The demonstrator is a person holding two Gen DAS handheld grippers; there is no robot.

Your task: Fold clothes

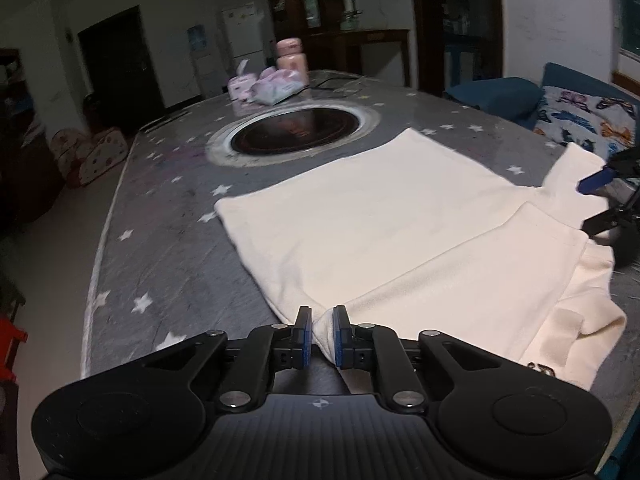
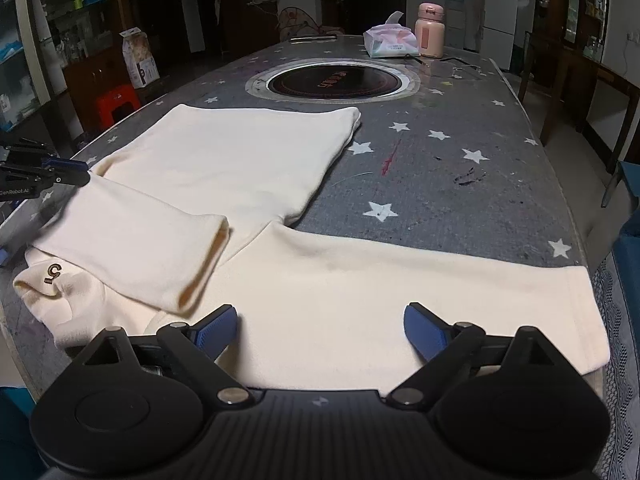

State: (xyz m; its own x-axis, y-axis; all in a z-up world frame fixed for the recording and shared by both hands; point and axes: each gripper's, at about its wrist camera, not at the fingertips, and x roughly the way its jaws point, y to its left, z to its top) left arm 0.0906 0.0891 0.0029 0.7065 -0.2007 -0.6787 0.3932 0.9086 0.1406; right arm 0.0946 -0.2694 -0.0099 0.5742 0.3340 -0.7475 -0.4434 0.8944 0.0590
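Cream shirt (image 2: 240, 168) lies flat on the star-patterned table (image 2: 460, 152), its body running away from both grippers toward the round inset hob (image 2: 332, 80).

Left gripper (image 1: 322, 330): jaws nearly closed, blue pads pinching a fold of the shirt's near edge between them. The left sleeve (image 2: 132, 244) is already laid across the body, cuff pointing toward the right gripper.

Right gripper (image 2: 320, 326): jaws spread wide, nothing held. The right sleeve (image 2: 420, 280) lies directly under and ahead of the open jaws, long axis crosswise to them, its cuff end out beyond the right-hand pad. Whether the pads touch the cloth cannot be told.

Judgement: the coming move turns on this sleeve. The right gripper is the nearer one; the left is occupied. A grip toward the cuff would let the sleeve be carried over the body, mirroring the other.

Containers, well beyond the jaws past the hob: pink bottle (image 2: 430, 30), lid on, contents not visible; tissue pack (image 2: 390, 42), a tissue protruding from the top.
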